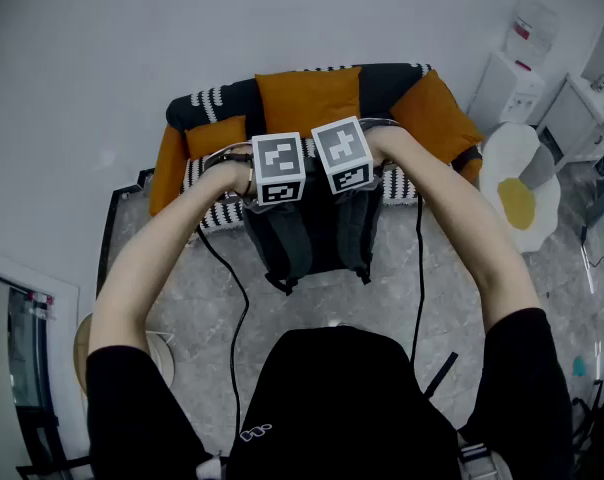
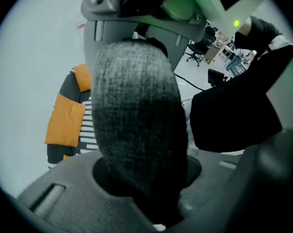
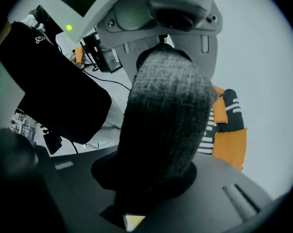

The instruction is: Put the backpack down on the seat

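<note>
My left gripper [image 1: 254,180] and right gripper [image 1: 362,168] sit side by side. Each has its jaws part-way closed, clamped on a coarse grey woven strap: the left strap [image 2: 137,125] and the right strap [image 3: 168,125]. The dark backpack [image 1: 307,233] hangs below them over the grey marbled floor [image 1: 182,268], at the front edge of the seat [image 1: 212,216]. Beyond, striped upholstery shows on both sides. Orange cushions [image 1: 307,98] line the back edge against the pale wall [image 1: 132,38].

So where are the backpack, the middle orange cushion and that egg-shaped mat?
backpack [image 1: 312,236], head view, middle of its dark back panel.
middle orange cushion [image 1: 307,98], head view, its centre.
egg-shaped mat [image 1: 518,202], head view, its yellow yolk.
</note>
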The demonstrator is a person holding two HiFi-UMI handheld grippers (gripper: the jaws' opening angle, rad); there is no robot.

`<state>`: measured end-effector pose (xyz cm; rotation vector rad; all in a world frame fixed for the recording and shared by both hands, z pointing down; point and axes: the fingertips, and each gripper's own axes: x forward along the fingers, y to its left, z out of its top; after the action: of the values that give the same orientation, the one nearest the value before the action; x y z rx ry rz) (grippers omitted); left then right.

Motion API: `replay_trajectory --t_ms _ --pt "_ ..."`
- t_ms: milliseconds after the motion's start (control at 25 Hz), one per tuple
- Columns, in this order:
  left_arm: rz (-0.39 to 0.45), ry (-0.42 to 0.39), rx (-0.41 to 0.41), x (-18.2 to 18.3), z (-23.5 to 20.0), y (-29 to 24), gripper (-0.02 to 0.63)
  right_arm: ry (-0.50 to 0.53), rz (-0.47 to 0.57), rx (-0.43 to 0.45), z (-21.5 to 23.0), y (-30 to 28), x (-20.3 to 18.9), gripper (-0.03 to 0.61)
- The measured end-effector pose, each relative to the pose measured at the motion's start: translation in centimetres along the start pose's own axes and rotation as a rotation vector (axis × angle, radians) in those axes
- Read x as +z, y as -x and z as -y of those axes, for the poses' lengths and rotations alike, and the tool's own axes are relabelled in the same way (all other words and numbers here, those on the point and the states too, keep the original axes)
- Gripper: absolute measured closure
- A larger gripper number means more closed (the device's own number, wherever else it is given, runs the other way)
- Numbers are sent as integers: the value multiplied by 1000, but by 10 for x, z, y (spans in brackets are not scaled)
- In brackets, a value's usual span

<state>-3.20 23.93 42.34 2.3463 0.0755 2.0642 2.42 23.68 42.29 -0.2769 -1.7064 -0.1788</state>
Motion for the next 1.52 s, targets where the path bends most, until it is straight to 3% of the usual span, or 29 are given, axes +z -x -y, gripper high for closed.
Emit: replay_trajectory --t_ms 280,560,880,1080,1520 --pt "23 3 -31 13 7 -9 472 9 -18 33 -10 -4 -13 454" --pt "-7 -3 -3 28 -3 -9 472 4 3 6 -6 -1 -29 453" --pt "-21 1 30 22 -6 6 472 14 12 -20 -1 11 -21 453" --pt "-31 8 40 57 -26 5 471 5 11 -17 6 20 -60 453" --pt "-12 14 60 57 -37 7 468 3 -8 -23 15 23 -62 451"
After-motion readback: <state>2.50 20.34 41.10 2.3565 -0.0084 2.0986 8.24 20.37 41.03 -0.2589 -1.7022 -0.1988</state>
